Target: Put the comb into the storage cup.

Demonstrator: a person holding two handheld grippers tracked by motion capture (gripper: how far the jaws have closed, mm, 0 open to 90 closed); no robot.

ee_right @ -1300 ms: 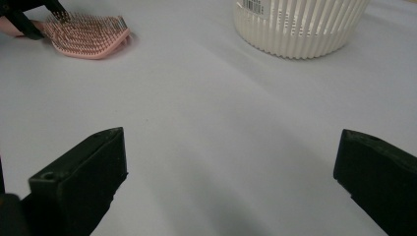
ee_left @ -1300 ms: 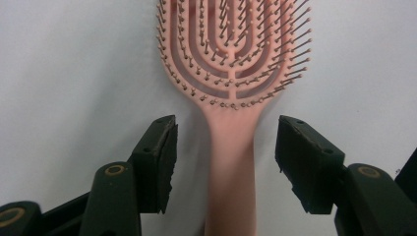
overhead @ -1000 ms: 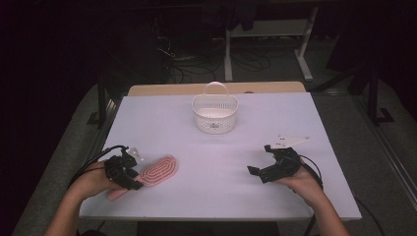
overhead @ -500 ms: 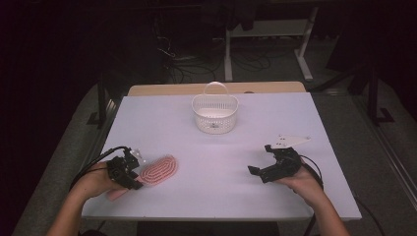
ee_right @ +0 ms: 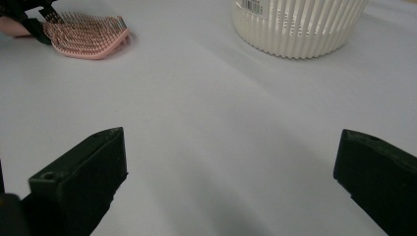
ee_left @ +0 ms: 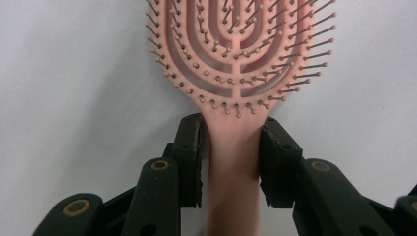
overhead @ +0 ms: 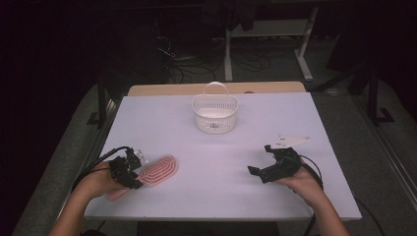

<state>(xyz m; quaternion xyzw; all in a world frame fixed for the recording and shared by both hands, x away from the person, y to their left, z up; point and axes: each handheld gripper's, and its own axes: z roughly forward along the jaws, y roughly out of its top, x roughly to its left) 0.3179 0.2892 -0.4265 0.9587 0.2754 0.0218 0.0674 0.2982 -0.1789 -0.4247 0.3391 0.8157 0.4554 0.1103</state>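
A pink hairbrush lies bristles up on the white table at the near left. My left gripper is at its neck. In the left gripper view the jaws have just been closing, and both pads now press on the pink handle just below the brush head. My right gripper rests at the near right, its jaws wide open over bare table. From there the hairbrush shows far off at the upper left.
A white slatted basket with a handle stands at the back middle of the table; it also appears in the right gripper view. A grey plate sits just beyond the right gripper. Table edges are close to both hands.
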